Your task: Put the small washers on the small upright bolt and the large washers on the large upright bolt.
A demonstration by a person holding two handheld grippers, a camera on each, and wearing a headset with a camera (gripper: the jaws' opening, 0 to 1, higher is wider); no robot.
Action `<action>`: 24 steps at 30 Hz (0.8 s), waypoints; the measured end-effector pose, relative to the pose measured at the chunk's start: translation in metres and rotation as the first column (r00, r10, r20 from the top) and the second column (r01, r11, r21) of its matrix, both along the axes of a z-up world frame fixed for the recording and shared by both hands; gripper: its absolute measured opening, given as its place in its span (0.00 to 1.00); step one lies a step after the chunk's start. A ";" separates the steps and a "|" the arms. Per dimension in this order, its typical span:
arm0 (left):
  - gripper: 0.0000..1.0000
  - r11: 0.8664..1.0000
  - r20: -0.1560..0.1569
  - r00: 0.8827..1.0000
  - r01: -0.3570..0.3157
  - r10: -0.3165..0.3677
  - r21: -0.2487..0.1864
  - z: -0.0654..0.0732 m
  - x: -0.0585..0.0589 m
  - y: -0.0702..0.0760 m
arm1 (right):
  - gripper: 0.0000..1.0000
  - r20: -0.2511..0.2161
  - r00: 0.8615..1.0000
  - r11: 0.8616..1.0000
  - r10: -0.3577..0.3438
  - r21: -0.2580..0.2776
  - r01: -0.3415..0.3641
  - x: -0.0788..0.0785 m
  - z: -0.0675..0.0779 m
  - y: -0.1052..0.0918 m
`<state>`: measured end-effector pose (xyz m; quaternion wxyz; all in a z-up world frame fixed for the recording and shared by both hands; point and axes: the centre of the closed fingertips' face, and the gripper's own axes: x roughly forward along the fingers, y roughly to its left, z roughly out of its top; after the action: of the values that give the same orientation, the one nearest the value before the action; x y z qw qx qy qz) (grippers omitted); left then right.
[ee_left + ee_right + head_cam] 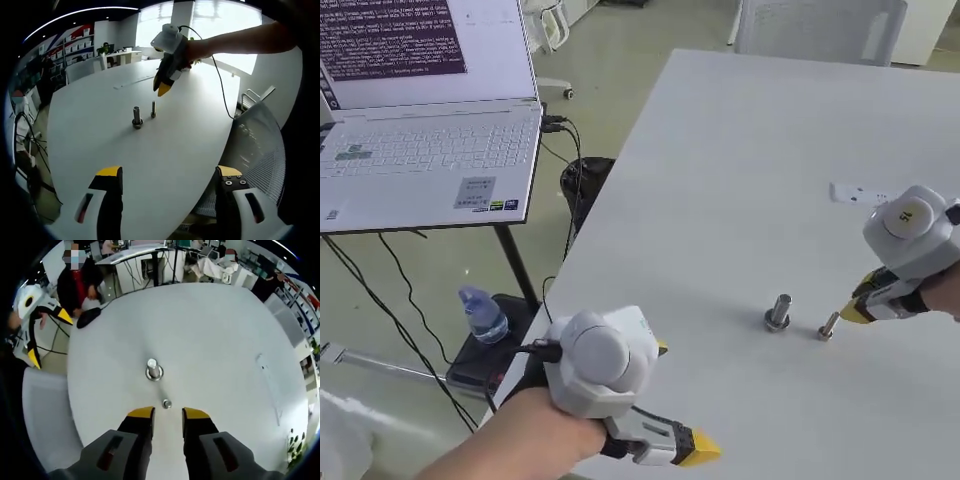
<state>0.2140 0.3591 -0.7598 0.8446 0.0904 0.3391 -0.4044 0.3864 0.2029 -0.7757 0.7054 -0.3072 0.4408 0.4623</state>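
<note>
Two steel bolts stand upright near the middle of the white table (720, 180): the large bolt (778, 312) with a wider ring at its base, and the small bolt (828, 326) just to its right. My right gripper (855, 312) hovers close beside the small bolt. In the right gripper view the small bolt (166, 403) sits just ahead of my right gripper (167, 414), whose jaws stand narrowly apart with nothing between them; the large bolt (153, 369) is beyond. My left gripper (169, 172) is wide open and empty, well short of both bolts (137, 117), near the table's front edge (680, 400).
An open laptop (420, 120) rests on a stand left of the table, with cables and a water bottle (482, 315) on the floor below. A white label strip (855, 193) lies on the table behind the right gripper. A mesh chair (260, 150) stands by the table's edge.
</note>
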 end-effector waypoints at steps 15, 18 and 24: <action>0.76 1.000 0.010 1.000 -0.017 0.017 -0.007 0.006 0.000 -0.005 | 0.31 -0.003 0.994 0.973 -0.109 0.202 0.107 -0.019 0.035 -0.031; 0.76 1.000 0.013 1.000 -0.012 0.012 -0.006 0.008 0.002 -0.007 | 0.32 0.009 0.992 0.954 -0.123 0.277 0.115 -0.022 0.046 -0.036; 0.76 1.000 0.019 1.000 -0.008 0.008 -0.002 0.012 0.006 -0.010 | 0.37 -0.022 0.985 0.911 -0.169 0.378 0.165 -0.031 0.064 -0.049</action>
<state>0.2196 0.3492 -0.7481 0.8494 0.0921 0.3312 -0.4005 0.3556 0.1543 -0.7119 0.7907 -0.1291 0.3641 0.4750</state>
